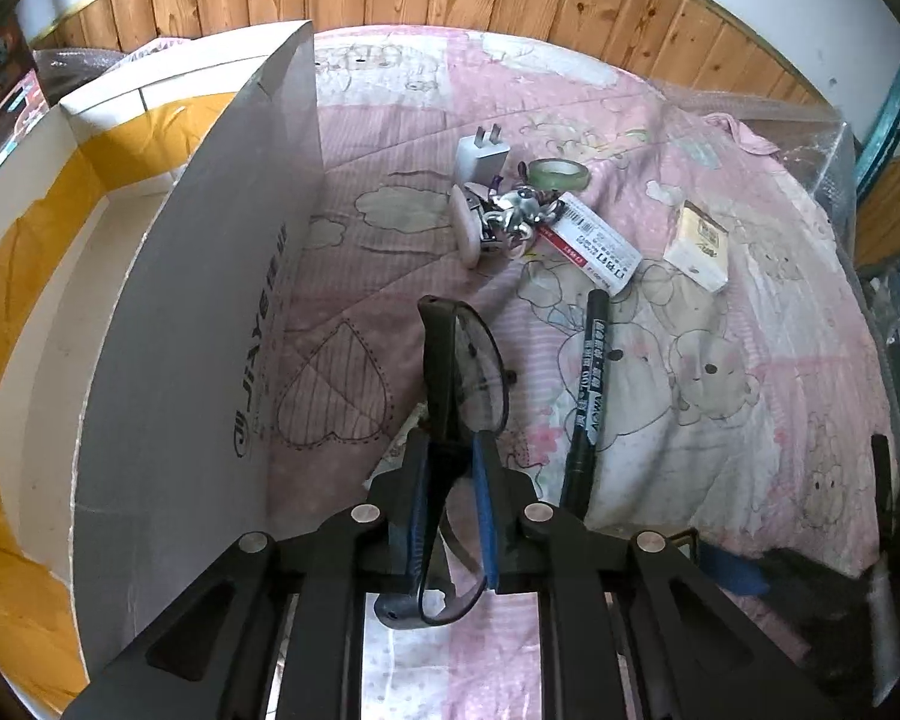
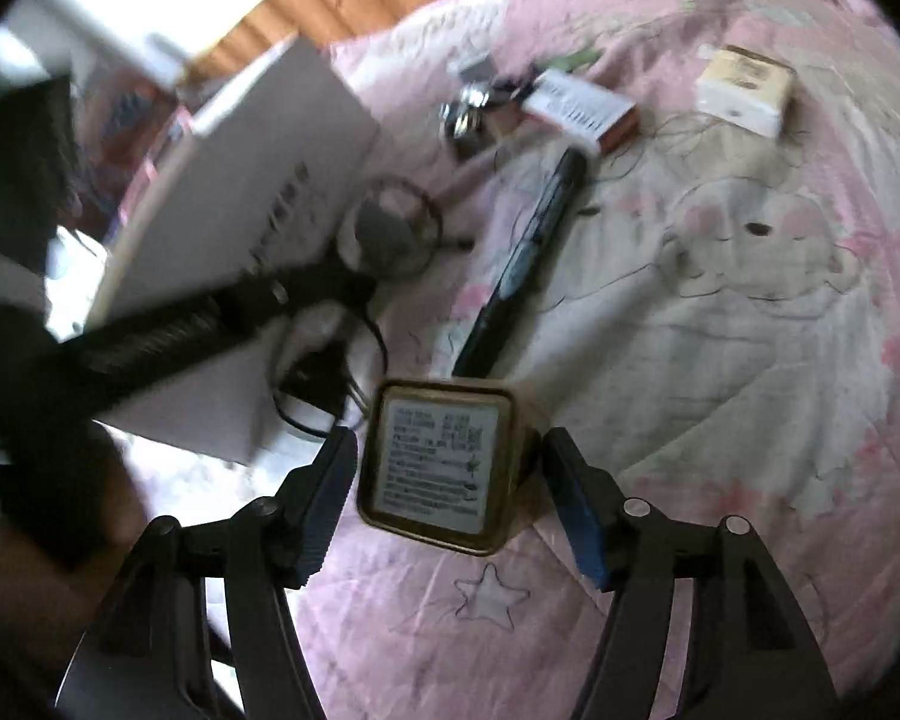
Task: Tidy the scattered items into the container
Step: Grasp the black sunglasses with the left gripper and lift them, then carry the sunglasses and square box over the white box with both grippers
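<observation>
Your left tongs (image 1: 450, 492) are pinching a pair of black-framed glasses (image 1: 471, 360), the blue pads pressed against the frame so one lens sticks up past the tips. They sit just to the right of the cardboard box (image 1: 210, 276), whose tall grey flap stands upright beside the glasses; the box's open inside, lined with yellow tape, lies on the flap's far side. Your right tongs (image 2: 450, 498) are spread wide around a small square gold tin (image 2: 438, 468) with a printed label on its face; neither pad touches it. The tin lies on the pink cartoon bedspread (image 2: 720, 360), in front of the box and a little to its right. A black marker (image 1: 588, 384) lies to the right of the box, just beyond the glasses. Farther from the box, past the marker's tip, you have a cluster: a white charger plug (image 1: 480, 150), a roll of tape (image 1: 558, 174), a shiny metal keyring (image 1: 519, 210) and a white-and-red labelled packet (image 1: 600, 243). A small cream carton (image 1: 699, 246) lies farthest right of the box, apart from the cluster.
</observation>
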`<state>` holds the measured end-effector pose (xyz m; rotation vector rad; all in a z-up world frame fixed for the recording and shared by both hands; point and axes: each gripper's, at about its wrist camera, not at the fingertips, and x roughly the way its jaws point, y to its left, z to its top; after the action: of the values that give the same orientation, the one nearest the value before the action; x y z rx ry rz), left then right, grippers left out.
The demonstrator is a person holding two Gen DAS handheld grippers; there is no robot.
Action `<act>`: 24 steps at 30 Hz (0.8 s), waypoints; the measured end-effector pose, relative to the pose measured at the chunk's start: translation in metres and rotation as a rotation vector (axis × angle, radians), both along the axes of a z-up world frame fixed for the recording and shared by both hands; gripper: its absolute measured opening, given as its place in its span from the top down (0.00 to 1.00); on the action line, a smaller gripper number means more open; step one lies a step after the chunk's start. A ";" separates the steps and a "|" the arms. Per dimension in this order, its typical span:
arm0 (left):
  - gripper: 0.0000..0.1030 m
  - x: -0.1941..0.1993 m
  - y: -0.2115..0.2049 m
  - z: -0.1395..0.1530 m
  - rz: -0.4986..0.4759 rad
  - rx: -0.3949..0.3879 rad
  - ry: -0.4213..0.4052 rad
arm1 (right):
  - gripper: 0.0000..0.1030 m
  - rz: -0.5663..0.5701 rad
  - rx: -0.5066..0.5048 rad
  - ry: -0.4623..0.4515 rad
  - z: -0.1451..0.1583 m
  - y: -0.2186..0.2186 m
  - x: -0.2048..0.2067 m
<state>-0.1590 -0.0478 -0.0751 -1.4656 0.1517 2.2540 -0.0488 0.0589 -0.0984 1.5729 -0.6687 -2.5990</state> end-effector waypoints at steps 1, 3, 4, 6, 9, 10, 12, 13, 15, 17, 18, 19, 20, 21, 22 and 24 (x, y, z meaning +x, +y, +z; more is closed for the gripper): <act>0.85 0.001 0.002 -0.001 -0.006 0.001 0.001 | 0.37 -0.014 0.015 -0.008 -0.003 0.000 0.000; 0.85 0.002 0.006 -0.003 -0.017 -0.002 0.004 | 0.44 -0.035 0.009 -0.009 -0.003 0.004 0.004; 0.80 0.001 0.007 -0.006 -0.019 -0.005 -0.001 | 0.50 -0.044 0.002 -0.011 -0.001 0.008 0.007; 0.59 -0.010 0.011 -0.025 0.004 0.006 -0.077 | 0.51 -0.063 -0.024 -0.013 -0.001 0.017 0.009; 0.60 -0.010 0.014 -0.034 -0.002 -0.027 -0.015 | 0.51 -0.089 -0.070 -0.017 -0.003 0.027 0.011; 0.61 -0.009 0.015 -0.031 -0.003 -0.022 -0.015 | 0.51 -0.094 -0.078 -0.017 -0.001 0.029 0.012; 0.61 -0.001 0.017 -0.020 -0.015 -0.002 -0.006 | 0.51 -0.102 -0.098 -0.012 0.002 0.032 0.014; 0.61 0.004 0.018 -0.014 -0.026 -0.003 0.012 | 0.51 -0.105 -0.111 -0.007 0.004 0.033 0.016; 0.61 0.014 0.018 0.003 -0.034 0.011 0.039 | 0.51 -0.113 -0.127 0.004 0.008 0.035 0.020; 0.61 0.019 0.016 0.017 -0.026 0.027 0.058 | 0.51 -0.119 -0.137 0.017 0.013 0.036 0.027; 0.61 0.023 0.013 0.025 -0.019 0.040 0.064 | 0.51 -0.120 -0.138 0.026 0.016 0.036 0.030; 0.61 0.024 0.010 0.030 -0.015 0.049 0.068 | 0.51 -0.118 -0.138 0.037 0.020 0.036 0.033; 0.61 0.026 0.007 0.036 -0.014 0.053 0.074 | 0.51 -0.115 -0.137 0.048 0.024 0.035 0.035; 0.61 0.029 0.004 0.042 -0.012 0.054 0.082 | 0.51 -0.111 -0.134 0.059 0.028 0.034 0.037; 0.61 0.032 0.002 0.045 -0.010 0.055 0.087 | 0.51 -0.107 -0.129 0.069 0.031 0.033 0.039; 0.61 0.040 -0.003 0.056 0.000 0.049 0.099 | 0.51 -0.097 -0.120 0.084 0.038 0.029 0.042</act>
<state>-0.1188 -0.0510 -0.0190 -1.3294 0.1259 2.3146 -0.0063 0.0876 -0.0605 1.4235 -0.8959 -2.6192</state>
